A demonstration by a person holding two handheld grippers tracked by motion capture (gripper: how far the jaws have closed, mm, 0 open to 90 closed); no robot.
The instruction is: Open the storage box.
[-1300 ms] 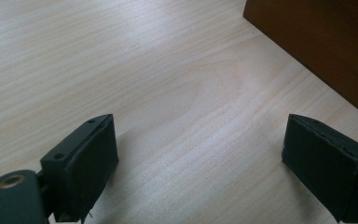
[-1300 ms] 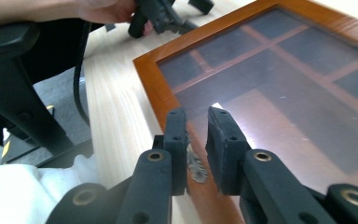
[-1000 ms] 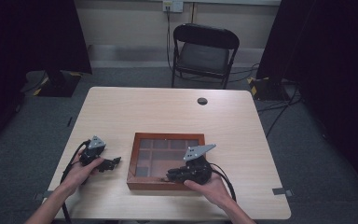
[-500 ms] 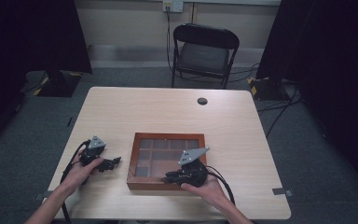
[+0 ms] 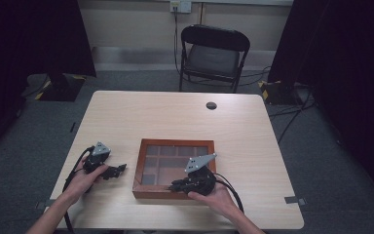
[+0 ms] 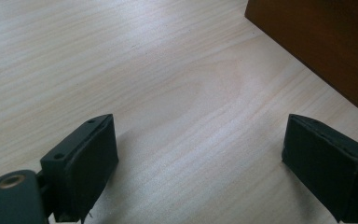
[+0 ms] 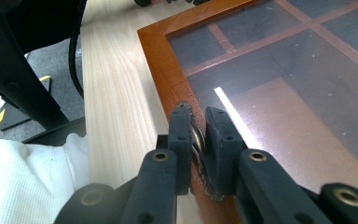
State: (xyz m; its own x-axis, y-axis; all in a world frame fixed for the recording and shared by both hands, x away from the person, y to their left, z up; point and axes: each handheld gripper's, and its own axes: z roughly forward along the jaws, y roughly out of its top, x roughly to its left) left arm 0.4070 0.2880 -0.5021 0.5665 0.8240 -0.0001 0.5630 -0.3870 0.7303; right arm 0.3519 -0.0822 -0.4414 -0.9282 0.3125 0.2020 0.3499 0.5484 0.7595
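At the box's (image 5: 174,168) near rim, right hand-held gripper (image 7: 198,135) clamped on its metal latch (image 7: 196,140); left hand-held gripper (image 6: 200,158) agape.

A reddish-brown wooden box (image 5: 174,169) with a dark, smoky glass lid crossed by brown dividers sits on a pale, light-grained wooden table (image 5: 253,146). The black left gripper (image 5: 118,170) and black right gripper (image 5: 173,185) each carry a grey three-cornered plate. In the right gripper view, black pads (image 7: 179,135) pinch a brassy, tarnished metal latch (image 7: 196,140) on the box's orange-brown frame, with a white sleeve (image 7: 23,186) beside it. A black folding chair (image 5: 212,53) stands on dark grey carpet, before a cream wall and black curtains. Yellow-and-black striped tape marks the floor.
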